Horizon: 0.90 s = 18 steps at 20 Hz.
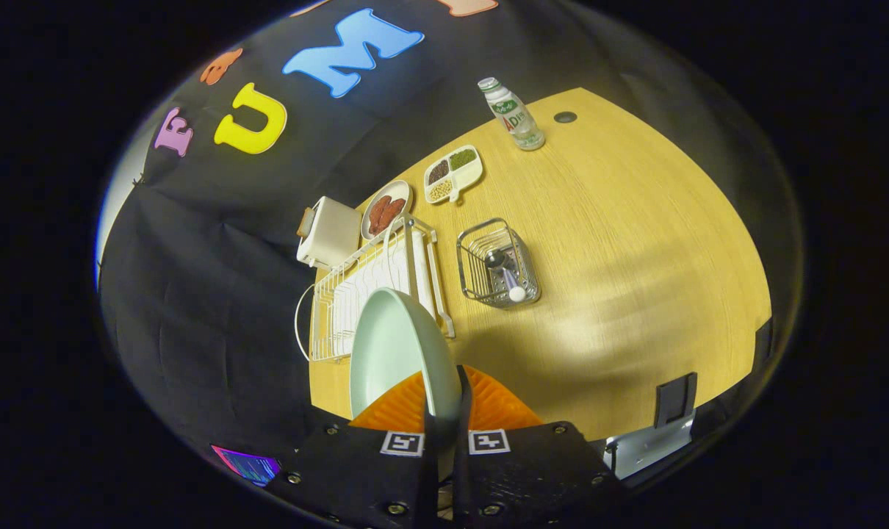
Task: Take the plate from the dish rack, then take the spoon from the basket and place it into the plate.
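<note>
My gripper [444, 400] is shut on the rim of a pale green plate [393, 353], which stands on edge between the fingers and is lifted above the table. Beyond the plate lies the white wire dish rack [356, 286] on the wooden table [621, 242]. To the right of the rack sits a small wire basket [497, 263], and in it lies a spoon [505, 273] with a metal bowl and a white round handle end. The plate hides the near end of the rack.
Behind the rack stand a white toaster [328, 231] and an oval dish of red food [386, 210]. Farther back lie a divided tray of beans [453, 173] and a plastic bottle [512, 114]. A metal clamp [654, 433] grips the table's near edge.
</note>
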Each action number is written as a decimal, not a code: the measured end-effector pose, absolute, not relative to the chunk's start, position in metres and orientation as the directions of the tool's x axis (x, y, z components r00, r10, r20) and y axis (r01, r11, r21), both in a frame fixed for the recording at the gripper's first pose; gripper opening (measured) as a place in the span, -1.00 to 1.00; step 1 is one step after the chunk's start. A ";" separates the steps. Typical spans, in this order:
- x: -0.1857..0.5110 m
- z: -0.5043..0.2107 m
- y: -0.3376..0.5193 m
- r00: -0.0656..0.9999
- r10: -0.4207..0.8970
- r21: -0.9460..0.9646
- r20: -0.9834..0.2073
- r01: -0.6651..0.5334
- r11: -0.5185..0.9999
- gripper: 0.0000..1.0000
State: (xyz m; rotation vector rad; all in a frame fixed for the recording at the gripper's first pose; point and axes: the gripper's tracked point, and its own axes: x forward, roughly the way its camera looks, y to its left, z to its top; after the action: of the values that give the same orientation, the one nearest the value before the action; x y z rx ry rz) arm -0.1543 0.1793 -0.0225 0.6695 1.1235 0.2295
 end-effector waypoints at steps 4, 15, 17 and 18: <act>-0.174 -0.061 0.180 0.380 0.517 0.615 -0.767 0.207 0.761 -0.84; -0.175 -0.128 0.189 0.349 0.569 0.655 -0.744 0.219 0.723 -0.84; -0.173 -0.136 0.191 0.358 0.574 0.662 -0.737 0.206 0.721 -0.84; -0.172 -0.141 0.191 0.353 0.575 0.661 -0.738 0.210 0.720 -0.84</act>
State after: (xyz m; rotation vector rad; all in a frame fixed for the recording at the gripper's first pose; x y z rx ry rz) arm -0.1721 0.1913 -0.1410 0.7746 1.2175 0.2690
